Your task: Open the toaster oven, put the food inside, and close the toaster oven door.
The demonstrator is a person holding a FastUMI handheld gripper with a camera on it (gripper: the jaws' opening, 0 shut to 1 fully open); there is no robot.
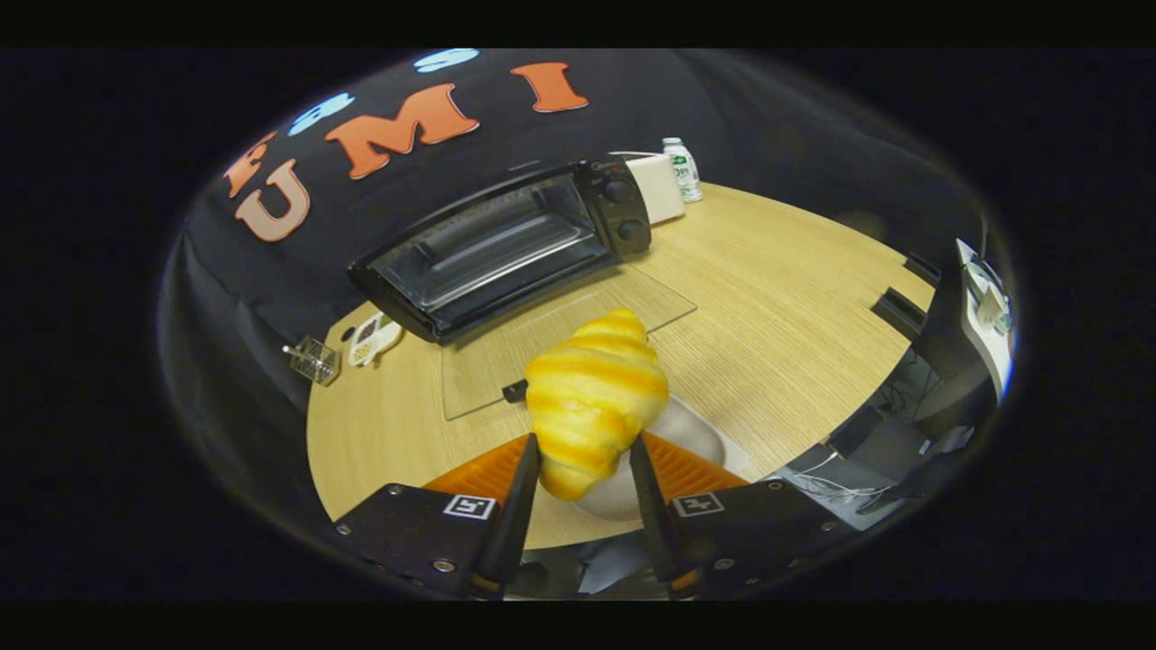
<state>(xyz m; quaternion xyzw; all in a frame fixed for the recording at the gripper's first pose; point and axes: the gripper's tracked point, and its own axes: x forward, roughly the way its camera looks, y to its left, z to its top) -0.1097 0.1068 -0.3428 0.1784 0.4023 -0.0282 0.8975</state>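
The gripper (pixel 585 460) holds a croissant (pixel 594 397) w/ both fingers pressed on its lower part, one on each side, so it is pinched and lifted above the table (pixel 795 298). The croissant is yellow-golden w/ darker stripes, its tip points away from the fingers, toward the oven.

Under the croissant, just below the fingers, there is a white plate (pixel 695 442); the croissant seems not to touch it, but I cannot tell for sure.

The toaster oven (pixel 506 244) stands beyond the croissant, at the far side of the table, black, w/ two round knobs (pixel 625 212) on its right part. Its glass door (pixel 560 338) is open and lies down flat on the table in front of the oven, approx. between the oven and the croissant. Inside I see a rack; nothing lies on it.

Right of the oven, touching or just beside it, is a white box (pixel 657 185), and behind that a small bottle (pixel 684 167) w/ green label. Left of the oven, near the table edge, lies a small packet (pixel 373 338) and a clear container (pixel 314 359).
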